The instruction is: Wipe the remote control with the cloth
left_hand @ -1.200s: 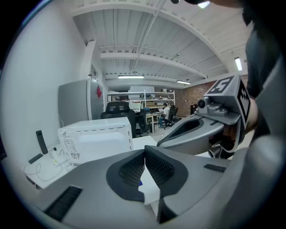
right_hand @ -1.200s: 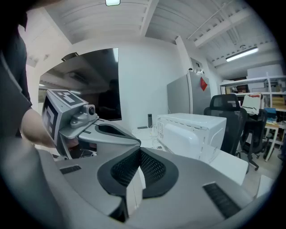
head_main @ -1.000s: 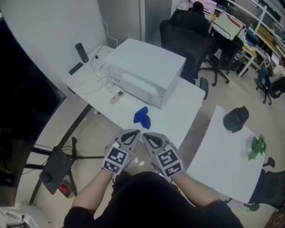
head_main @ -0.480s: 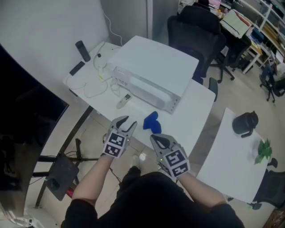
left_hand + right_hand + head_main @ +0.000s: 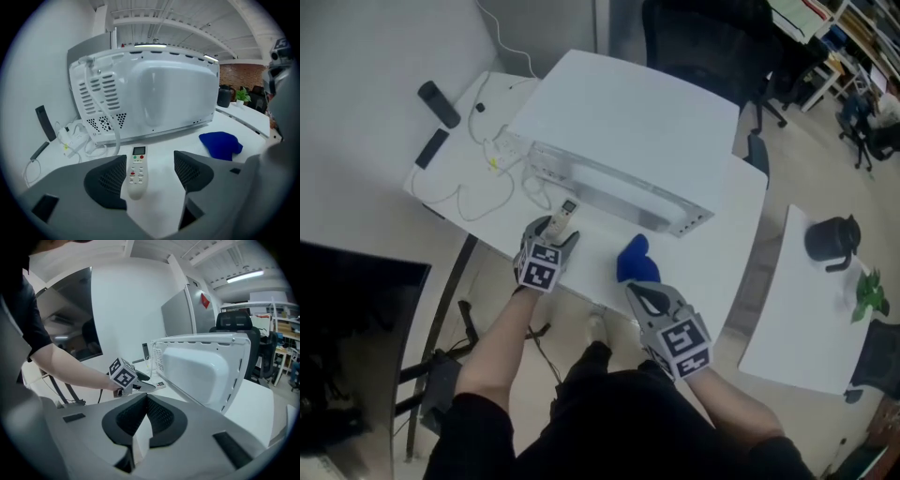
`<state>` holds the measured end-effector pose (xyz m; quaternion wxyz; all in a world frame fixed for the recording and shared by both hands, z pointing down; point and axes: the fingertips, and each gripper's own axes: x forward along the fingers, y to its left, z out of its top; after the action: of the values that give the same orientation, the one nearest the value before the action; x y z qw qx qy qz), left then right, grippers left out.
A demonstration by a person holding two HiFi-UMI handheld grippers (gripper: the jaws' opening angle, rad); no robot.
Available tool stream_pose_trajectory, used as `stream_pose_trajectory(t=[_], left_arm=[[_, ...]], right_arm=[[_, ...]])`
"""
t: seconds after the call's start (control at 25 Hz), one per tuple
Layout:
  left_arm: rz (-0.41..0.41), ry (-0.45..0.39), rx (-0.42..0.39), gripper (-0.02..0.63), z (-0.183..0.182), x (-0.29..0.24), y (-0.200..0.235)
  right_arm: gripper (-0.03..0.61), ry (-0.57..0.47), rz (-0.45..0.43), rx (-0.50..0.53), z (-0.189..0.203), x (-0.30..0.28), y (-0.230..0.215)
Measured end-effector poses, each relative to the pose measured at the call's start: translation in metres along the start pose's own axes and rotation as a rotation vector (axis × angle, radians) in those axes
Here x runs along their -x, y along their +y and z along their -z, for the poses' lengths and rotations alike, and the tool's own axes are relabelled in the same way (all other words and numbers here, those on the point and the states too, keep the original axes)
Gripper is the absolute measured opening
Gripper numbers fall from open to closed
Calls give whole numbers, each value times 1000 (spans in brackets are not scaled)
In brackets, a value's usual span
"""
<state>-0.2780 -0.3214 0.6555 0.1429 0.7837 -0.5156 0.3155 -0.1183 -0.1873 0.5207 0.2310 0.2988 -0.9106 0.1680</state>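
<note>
Wiping unstarted: left tongs point(image 5: 149, 164) opening astride untouched remote point(image 5: 136, 173), right tongs point(image 5: 146, 401) pressed together, cloth point(image 5: 636, 262) at remote's four o'clock.

Bright, even indoor lighting; gripper views bulge, corners black.

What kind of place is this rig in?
Likely an open-plan office or lab: black office chairs behind the white table, shelving at the far right, and strip lights on an exposed ceiling.
</note>
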Motion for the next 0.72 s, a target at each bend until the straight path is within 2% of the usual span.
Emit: stream_pose_trajectory(t=[0.4,0.72], left_arm=[[47,70,49,306,26,-55,21],[58,75,0,207,25,-58,13]], right_arm=[[9,6,34,-69,6,-21,-18],[9,0,45,-94,8,-22,-22]])
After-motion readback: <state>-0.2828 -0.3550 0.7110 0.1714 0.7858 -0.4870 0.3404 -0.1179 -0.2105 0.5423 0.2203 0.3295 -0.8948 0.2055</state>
